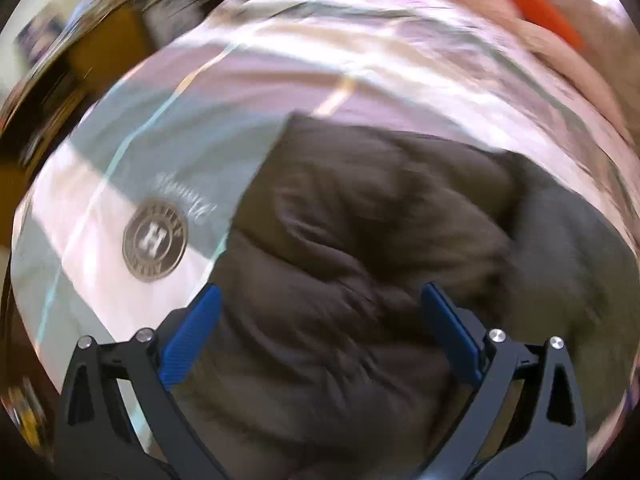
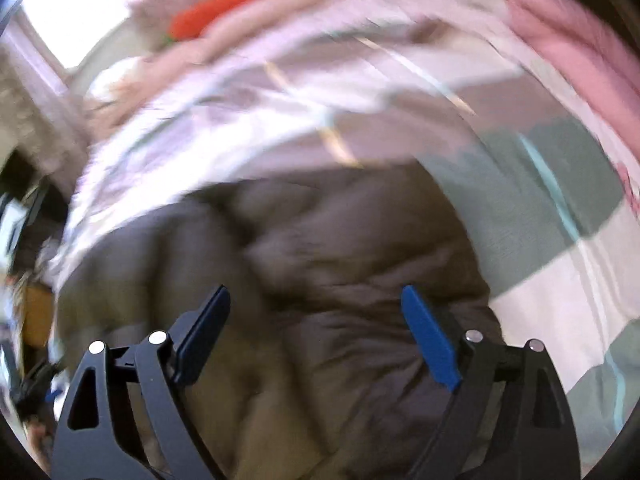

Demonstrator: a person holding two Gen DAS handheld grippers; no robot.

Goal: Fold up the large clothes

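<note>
With your left claw (image 1: 320, 332) and right claw (image 2: 316, 332) both wide open and empty above the brown quilted jacket (image 1: 360, 220) lying on the bed's checked cover (image 1: 120, 152), expect soft, bulky, probably slippery padding, so pinch a seamed edge.

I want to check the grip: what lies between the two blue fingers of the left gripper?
Nothing is clamped there. In the left wrist view the left gripper stands open, and only the dark brown garment shows through the gap.
</note>
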